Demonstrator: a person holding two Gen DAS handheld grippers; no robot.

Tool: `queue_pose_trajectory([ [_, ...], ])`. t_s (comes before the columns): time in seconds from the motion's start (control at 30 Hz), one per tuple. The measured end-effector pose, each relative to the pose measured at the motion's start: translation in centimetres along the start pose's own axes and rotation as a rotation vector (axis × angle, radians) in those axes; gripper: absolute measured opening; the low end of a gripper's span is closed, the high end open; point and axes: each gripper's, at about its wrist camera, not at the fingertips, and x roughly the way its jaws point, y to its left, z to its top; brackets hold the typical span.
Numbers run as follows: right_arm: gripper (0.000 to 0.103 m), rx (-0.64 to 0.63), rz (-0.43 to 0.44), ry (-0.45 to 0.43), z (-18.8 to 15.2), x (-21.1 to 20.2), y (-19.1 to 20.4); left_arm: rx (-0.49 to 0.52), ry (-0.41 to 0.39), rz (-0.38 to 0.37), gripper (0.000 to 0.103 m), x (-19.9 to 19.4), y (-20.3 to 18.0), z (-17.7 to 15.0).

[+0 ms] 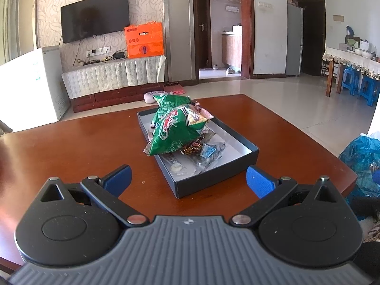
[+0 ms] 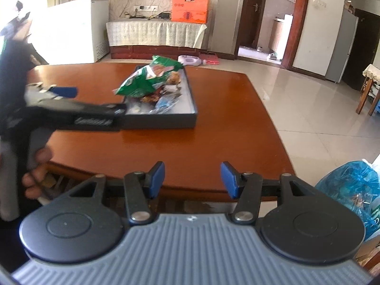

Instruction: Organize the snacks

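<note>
**Both grippers empty; snacks heaped in the box ahead**

Wooden table (image 1: 71, 147), reddish, bare apart from one shallow dark box (image 1: 213, 182); snacks already in it: a large green snack bag (image 1: 173, 128) propped high on top, small wrapped sweets (image 1: 192, 148) and clear packets beneath, toward the near end.

Left gripper (image 1: 188, 180) hovers low over the table, jaws spread wide, nothing between the blue pads; the box's near corner lies straight ahead of it, just beyond the fingertips; the box's long axis runs away from this gripper, slanting from far left to near right.

Right gripper (image 2: 192, 180) sits back at the table's near edge, jaws about half open, empty; from here the box (image 2: 166, 118) lies ahead and left, well apart, with the left gripper (image 2: 64, 99) between, alongside the box's near-left corner; a hand (image 2: 35, 173) shows on that gripper's handle.

Judgement: left is the nearer to the box; a blue plastic bag (image 2: 349, 187) off the table's right side is nearer the right gripper, possibly holding more snacks; contents unclear.
</note>
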Motion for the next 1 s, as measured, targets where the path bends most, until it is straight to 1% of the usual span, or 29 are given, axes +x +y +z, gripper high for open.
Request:
queue_pose_trajectory([
  [0.07, 0.055, -0.004, 0.005, -0.001, 0.3, 0.4, -0.4, 0.001, -0.009, 0.013, 0.103, -0.3, 0.2, 0.2],
  [0.17, 0.055, -0.009, 0.012, -0.002, 0.8, 1.1, -0.8, -0.003, -0.025, 0.051, 0.103, -0.8, 0.6, 0.6],
  [0.27, 0.055, -0.016, 0.031, 0.002, 0.9, 1.7, -0.8, 0.017, -0.030, 0.045, 0.103, -1.4, 0.8, 1.0],
  [0.4, 0.055, -0.033, 0.056, 0.014, 1.1, 2.6, -0.3, 0.048, -0.031, 0.068, 0.103, -2.0, 1.8, 1.3],
  [0.5, 0.055, -0.023, 0.068, 0.016, 1.3, 3.2, 0.1, 0.018, -0.026, 0.105, 0.103, -2.3, 3.3, 1.4],
  [0.6, 0.055, -0.012, 0.076, 0.021, 1.8, 4.0, 0.8, -0.024, -0.030, 0.159, 0.103, -2.8, 4.7, 1.2],
  [0.8, 0.055, -0.046, 0.094, 0.024, 3.1, 5.1, 2.9, -0.050, -0.005, 0.212, 0.103, -2.6, 6.6, -0.2],
  [0.93, 0.055, -0.061, 0.099, 0.024, 3.6, 5.4, 3.9, -0.085, -0.015, 0.235, 0.103, -2.9, 7.8, -0.1],
  [1.0, 0.055, -0.067, 0.101, 0.025, 3.7, 5.5, 4.2, -0.110, -0.006, 0.243, 0.103, -2.8, 8.3, -0.2],
])
